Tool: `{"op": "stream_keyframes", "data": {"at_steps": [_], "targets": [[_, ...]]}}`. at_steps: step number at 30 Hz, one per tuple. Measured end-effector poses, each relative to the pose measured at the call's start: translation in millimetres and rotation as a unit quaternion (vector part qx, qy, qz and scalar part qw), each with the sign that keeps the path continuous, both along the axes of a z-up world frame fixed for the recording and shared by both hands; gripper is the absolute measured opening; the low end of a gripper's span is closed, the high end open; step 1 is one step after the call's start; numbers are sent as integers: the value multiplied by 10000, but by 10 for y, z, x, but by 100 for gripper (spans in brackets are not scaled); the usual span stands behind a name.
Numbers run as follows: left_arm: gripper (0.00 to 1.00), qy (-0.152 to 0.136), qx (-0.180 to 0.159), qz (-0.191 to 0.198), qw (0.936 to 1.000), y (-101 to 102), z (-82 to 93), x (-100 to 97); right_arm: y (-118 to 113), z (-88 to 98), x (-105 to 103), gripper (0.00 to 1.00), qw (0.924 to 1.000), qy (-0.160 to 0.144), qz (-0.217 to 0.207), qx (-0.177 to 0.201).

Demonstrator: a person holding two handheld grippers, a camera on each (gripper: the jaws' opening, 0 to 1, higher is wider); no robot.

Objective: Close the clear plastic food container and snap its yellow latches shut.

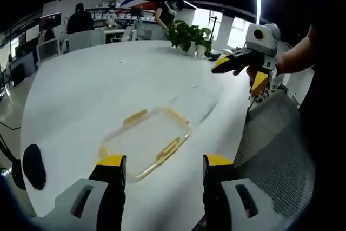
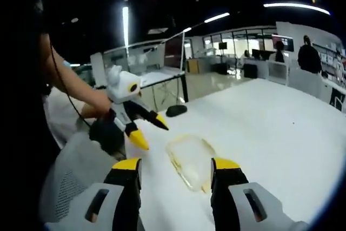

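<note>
container: clear plastic food container (image 1: 146, 142) sits flat on the big white table (image 1: 81, 96), close to the table's near edge. In the right gripper view the same container (image 2: 189, 160) is just ahead of that gripper's jaws.
latches: yellow latches (image 1: 168, 149) run along the container's rim, another one on its far side; can't tell if they're snapped down or not.
lid: honestly too see-through to say whether it's seated on the container.
left gripper: left gripper (image 1: 165, 169) hangs just short of the container, jaws spread wide, nothing between them. It also pops up in the right gripper view (image 2: 146, 128), held in a hand (image 2: 100, 104), off to the side of the container, yellow tips apart.
right gripper: right gripper (image 2: 174, 172) has jaws parted and empty, over the container's near end. From the left gripper view it's up in the air (image 1: 243, 71) beyond the container, past the table edge.
background: potted plant (image 1: 189, 36) at the table's far side from the container, plus people at desks further back.
</note>
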State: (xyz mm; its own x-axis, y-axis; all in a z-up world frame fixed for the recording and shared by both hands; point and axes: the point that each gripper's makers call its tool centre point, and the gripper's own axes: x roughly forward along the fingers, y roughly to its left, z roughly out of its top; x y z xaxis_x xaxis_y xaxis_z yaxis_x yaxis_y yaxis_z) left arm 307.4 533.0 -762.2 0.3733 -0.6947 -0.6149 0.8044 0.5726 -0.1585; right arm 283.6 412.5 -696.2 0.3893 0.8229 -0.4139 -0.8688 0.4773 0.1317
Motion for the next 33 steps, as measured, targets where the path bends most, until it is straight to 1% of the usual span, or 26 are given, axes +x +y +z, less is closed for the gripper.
{"op": "stream_keyframes", "data": {"at_steps": [3, 5, 7, 10, 11, 13, 16, 19, 21, 24, 29, 31, 33], "targets": [[57, 41, 37, -25, 10000, 29, -15, 36, 25, -71, 48, 51, 9999, 56, 10, -128], [57, 43, 55, -67, 10000, 47, -21, 68, 27, -98, 96, 51, 9999, 17, 20, -156], [57, 116, 72, -98, 9999, 60, -34, 94, 30, -110, 142, 51, 9998, -6, 28, -199], [57, 88, 228, -274, 9993, 90, -63, 125, 16, -147, 213, 51, 9996, -63, 40, -290], [56, 126, 284, -346, 9989, 100, -86, 126, 15, -156, 231, 51, 9995, -51, 39, -302], [56, 113, 337, -400, 9986, 109, -98, 145, -3, -182, 271, 51, 9993, -52, 31, -371], [56, 117, 365, -448, 9983, 123, -105, 186, -14, -232, 301, 51, 9989, -34, 84, -467], [56, 100, 444, -537, 9975, 137, -120, 221, -32, -316, 327, 51, 9978, 4, 156, -645], [55, 125, 550, -635, 9964, 159, -154, 240, -32, -348, 329, 51, 9968, -36, 234, -758], [53, 68, 725, -755, 9945, 195, -201, 276, -29, -369, 343, 51, 9966, -16, 267, -781], [53, 76, 675, -773, 9947, 194, -175, 313, -34, -399, 384, 51, 9961, 9, 260, -842], [53, 63, 699, -833, 9940, 208, -186, 341, -35, -415, 404, 51, 9955, -24, 295, -902], [53, 75, 783, -977, 9921, 229, -209, 353, -28, -433, 405, 51, 9945, -44, 377, -974]]}}
